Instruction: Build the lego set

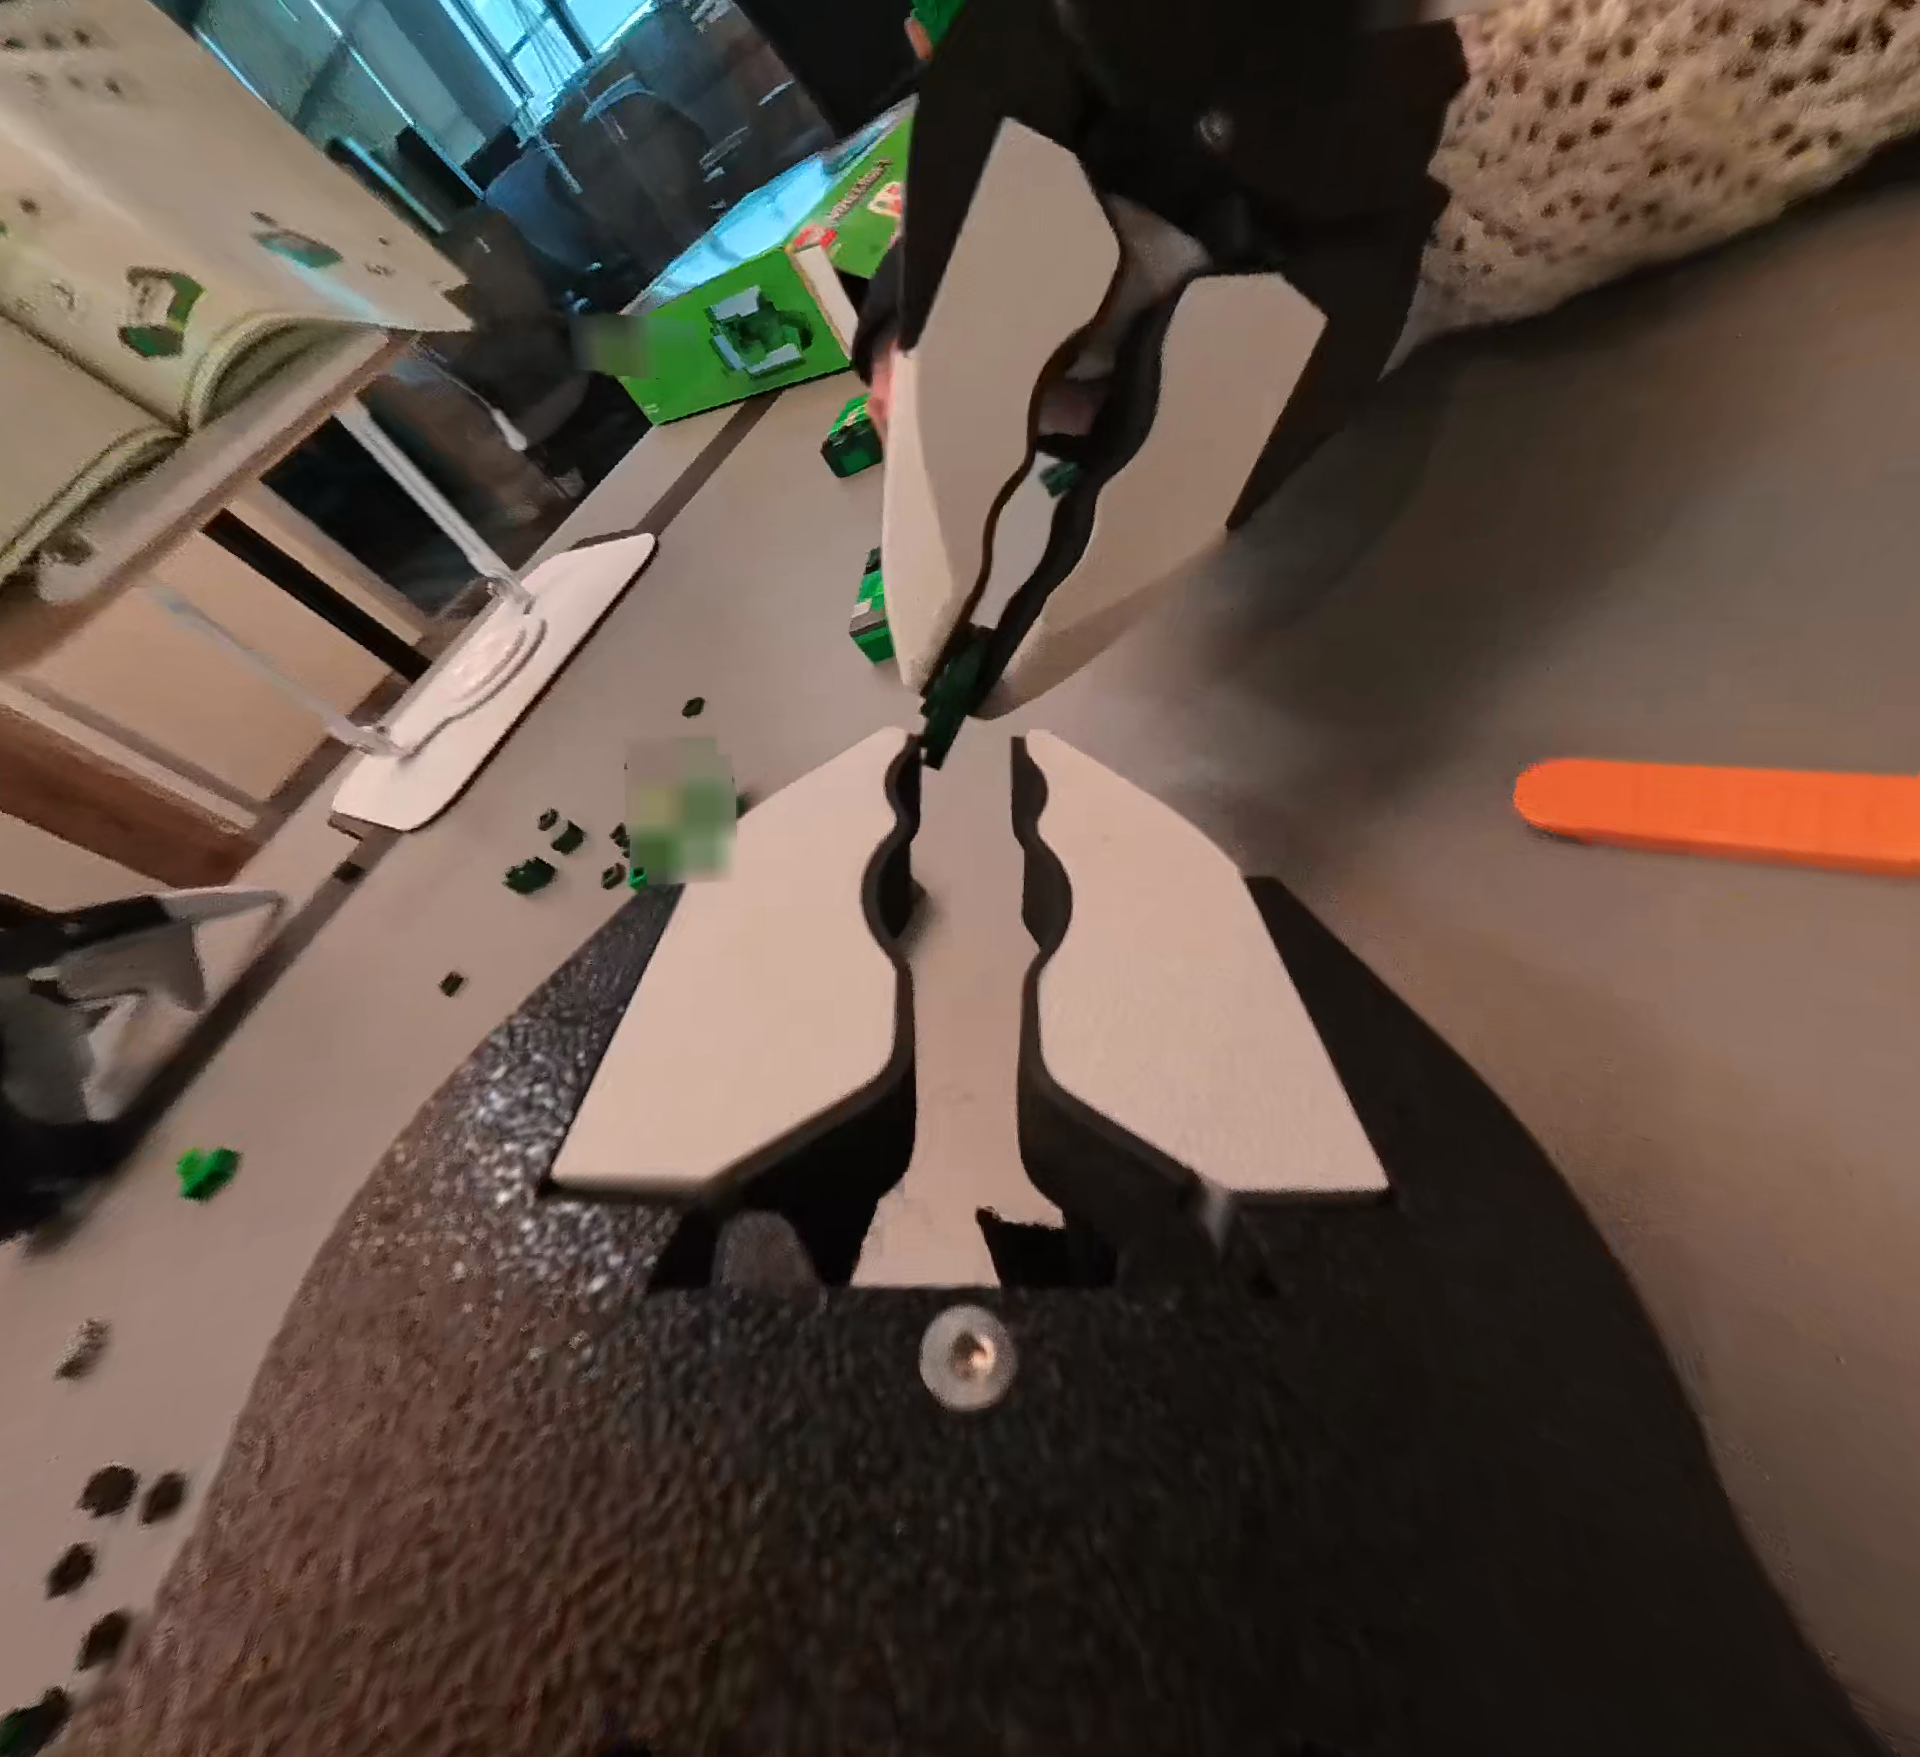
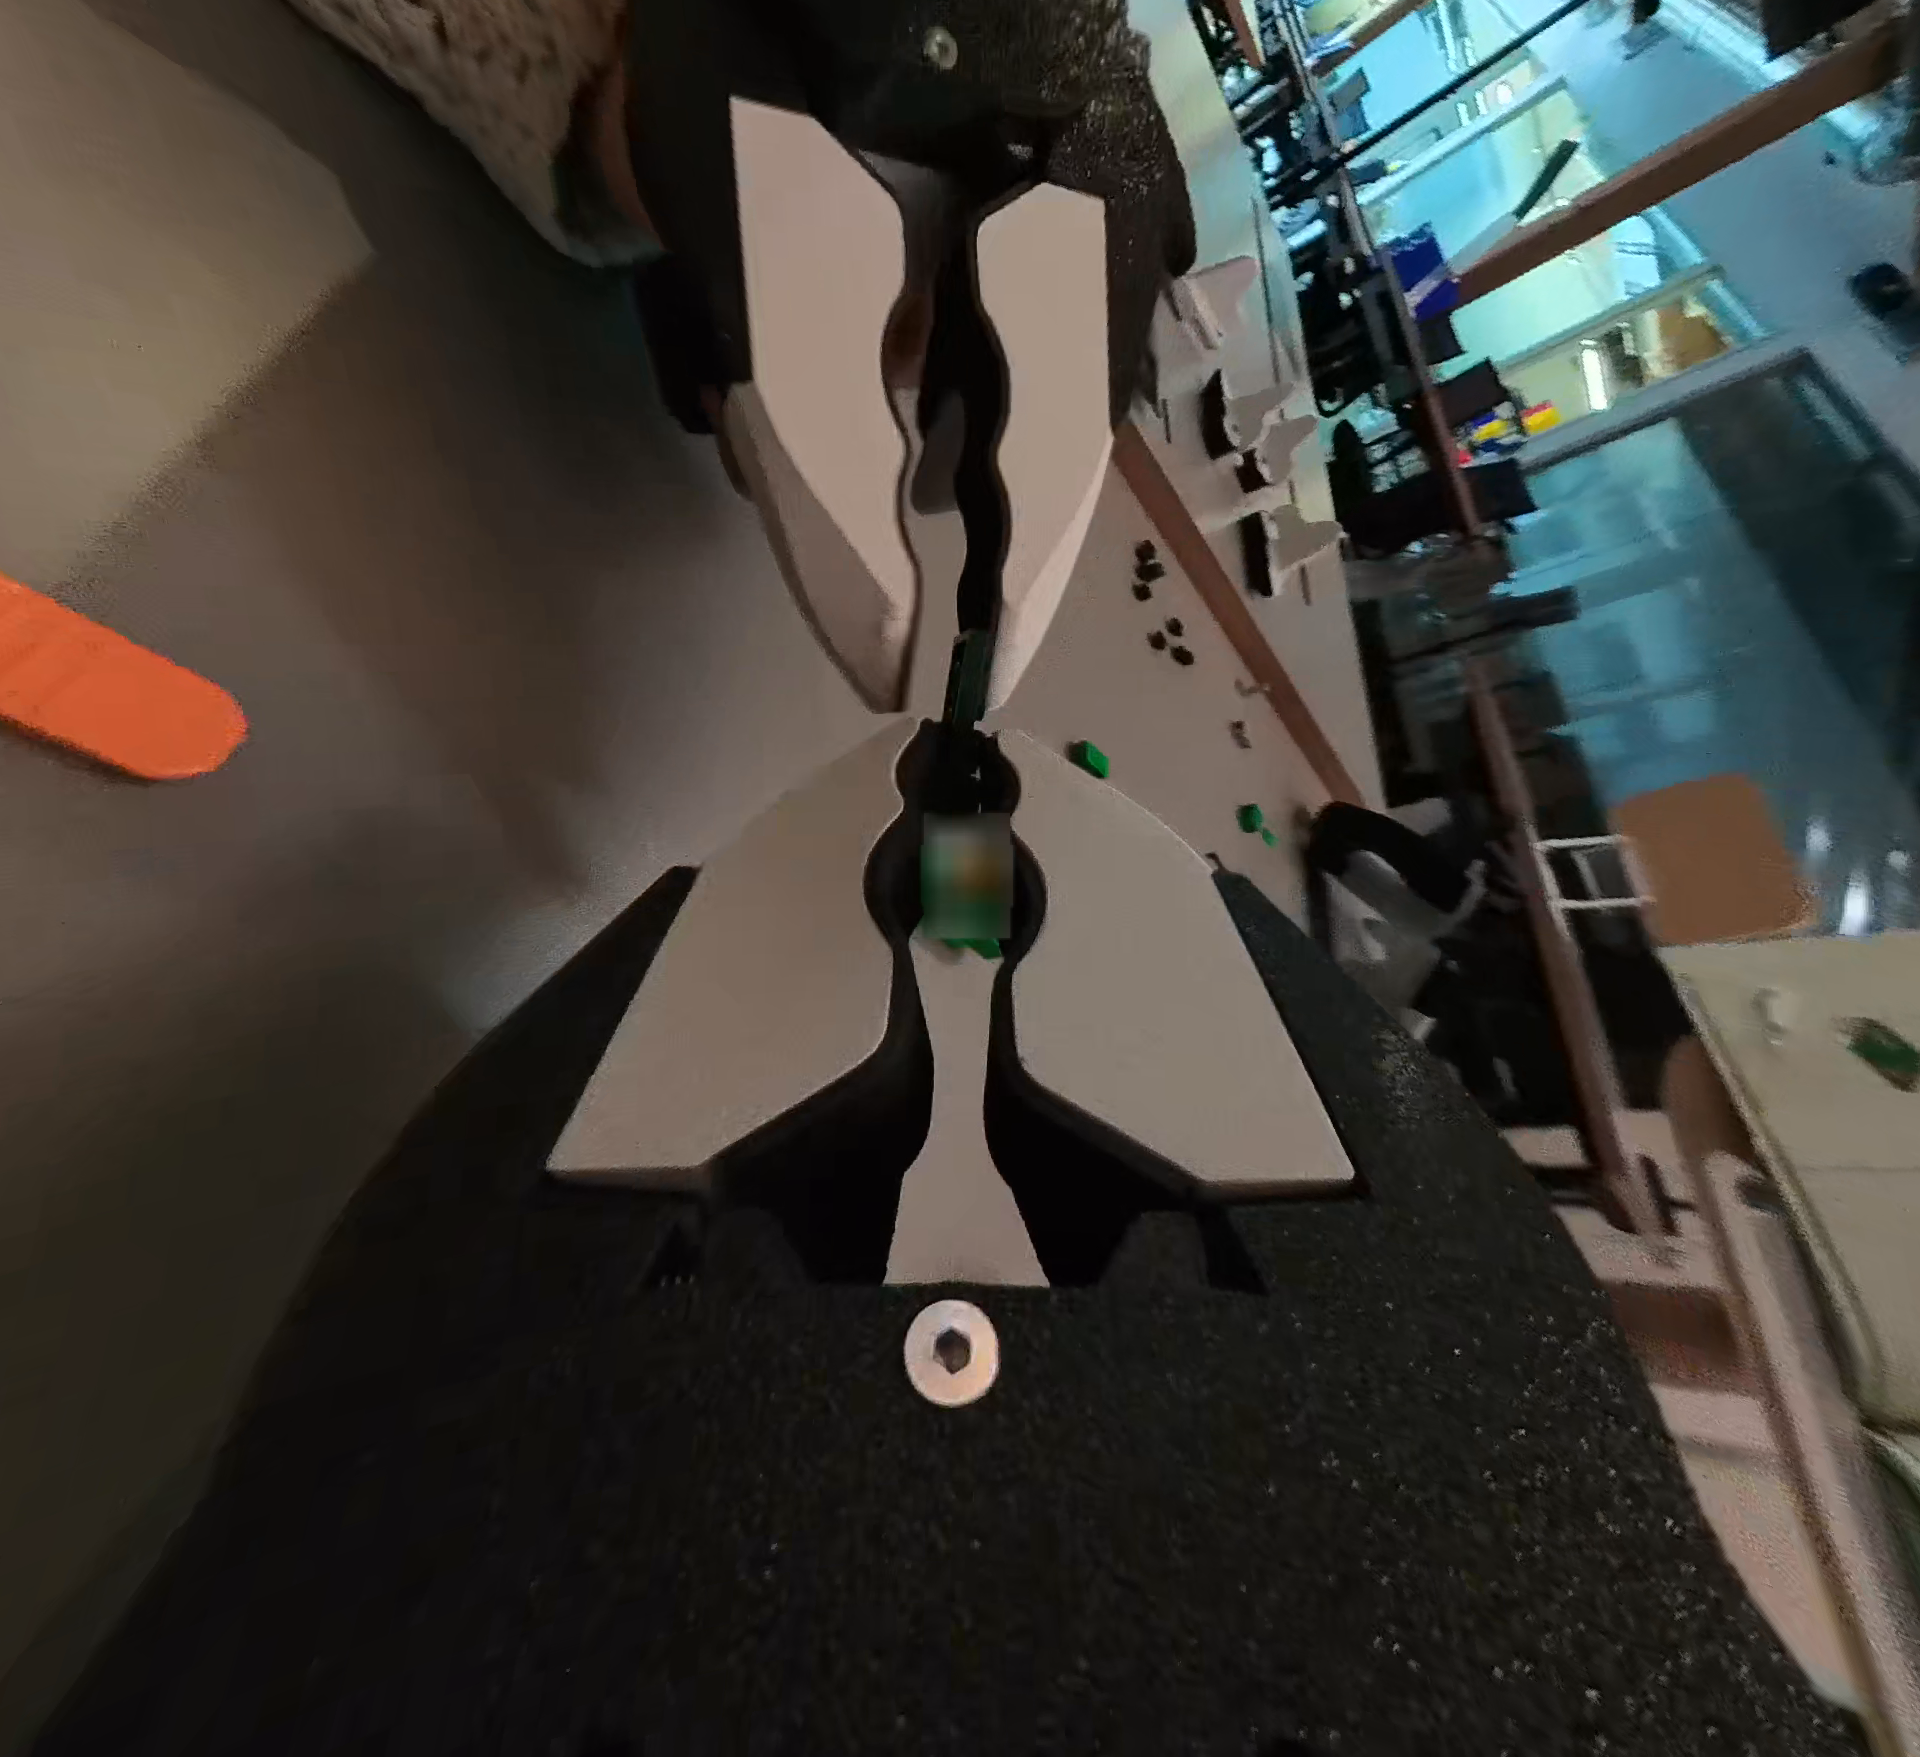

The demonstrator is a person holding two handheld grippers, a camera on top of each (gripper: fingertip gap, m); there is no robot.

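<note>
Our left hand-held gripper (image 1: 966, 751) stands parted and empty, its tips just below a dark green plate (image 1: 951, 694) that our right hand-held gripper (image 2: 961, 741) pinches tip to tip above the grey surface (image 1: 1558, 1032). An orange tool (image 1: 1714, 814) lies nearby.

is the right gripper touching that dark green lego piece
Touching. The left wrist view shows the right gripper with both fingertips pinched on the dark green lego piece, no gap on either side.
</note>
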